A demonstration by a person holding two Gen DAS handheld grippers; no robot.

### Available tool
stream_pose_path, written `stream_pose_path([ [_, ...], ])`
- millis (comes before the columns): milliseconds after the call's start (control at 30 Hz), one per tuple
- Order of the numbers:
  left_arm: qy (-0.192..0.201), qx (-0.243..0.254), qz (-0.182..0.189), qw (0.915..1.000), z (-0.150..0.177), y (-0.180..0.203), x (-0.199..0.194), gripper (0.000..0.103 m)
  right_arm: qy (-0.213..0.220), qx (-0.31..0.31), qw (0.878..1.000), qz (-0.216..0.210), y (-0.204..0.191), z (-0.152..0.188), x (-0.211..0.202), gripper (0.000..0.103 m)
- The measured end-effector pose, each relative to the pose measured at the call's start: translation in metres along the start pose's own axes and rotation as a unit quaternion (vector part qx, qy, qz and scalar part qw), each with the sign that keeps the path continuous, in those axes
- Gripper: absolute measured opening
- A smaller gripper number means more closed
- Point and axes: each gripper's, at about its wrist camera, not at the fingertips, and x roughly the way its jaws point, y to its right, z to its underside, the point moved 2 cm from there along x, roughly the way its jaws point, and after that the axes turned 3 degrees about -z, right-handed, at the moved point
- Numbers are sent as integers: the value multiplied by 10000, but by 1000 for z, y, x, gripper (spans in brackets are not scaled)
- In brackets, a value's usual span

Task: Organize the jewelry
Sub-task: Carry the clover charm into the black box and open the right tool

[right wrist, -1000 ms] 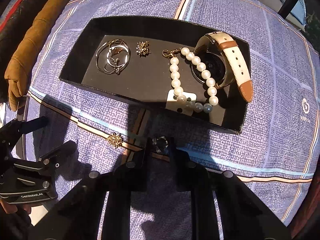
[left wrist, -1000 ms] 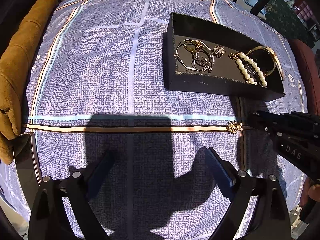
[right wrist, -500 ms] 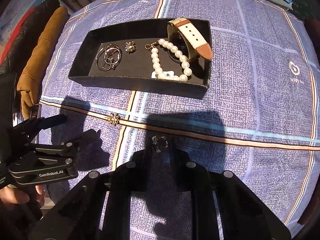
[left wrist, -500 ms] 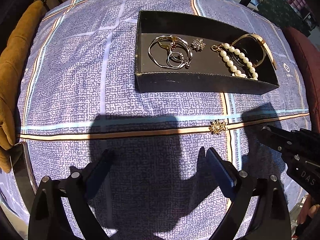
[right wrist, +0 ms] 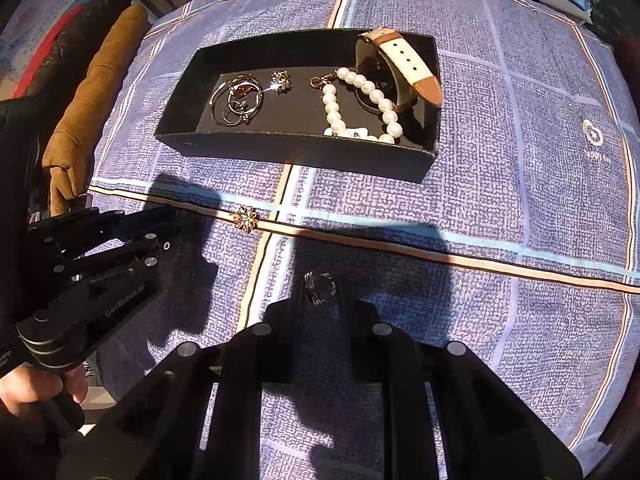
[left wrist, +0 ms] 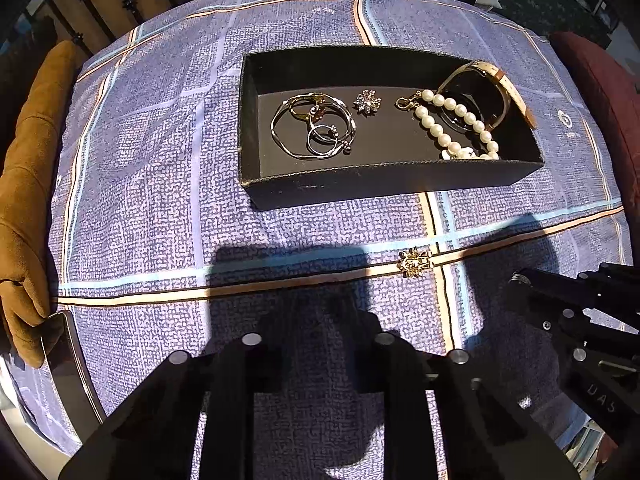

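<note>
Right gripper (right wrist: 320,292) pinching a ring (right wrist: 319,287); tray (left wrist: 360,184) dead ahead. Left gripper (left wrist: 316,320) just snapped closed, empty (gold brooch (left wrist: 415,263) ahead-right, nearer left).

Maker's names show on both handheld grippers.
"GenRobot.AI" runs in pale letters along the black body of the left gripper (right wrist: 176,224); the letters "DAS" stand on the side of the right gripper (left wrist: 516,280). A small round white logo marks the blue checked tablecloth (right wrist: 540,208), its wording too faint to read.
</note>
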Motion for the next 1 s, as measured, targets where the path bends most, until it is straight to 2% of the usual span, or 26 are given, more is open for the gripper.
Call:
stream_pose_path([
  [100,8,6,149,9999,2,-3,-3,5,11,-50,10000,0,-3,-1,-2,17],
  [200,0,-36,289,9996,0,-3,-7,1,0,-90,10000,-1,-10,-4,-1,17],
  [333,-43,-100,450,9989,0,-2,-9,0,-20,-111,9999,-8,-12,-5,-1,17],
  [467,62,-161,567,9982,18,-31,-20,0,155,-73,9998,-49,-11,-15,-13,17],
  [700,474,-347,699,9958,-27,-47,-50,0,794,-98,9967,-117,-14,-73,-53,17],
  [800,599,-426,724,9947,-43,-50,-59,0,940,-104,9955,-88,-15,-98,-63,17],
  [1000,527,-487,648,9953,-65,-49,-48,0,692,-96,9975,56,-10,-121,-47,17],
])
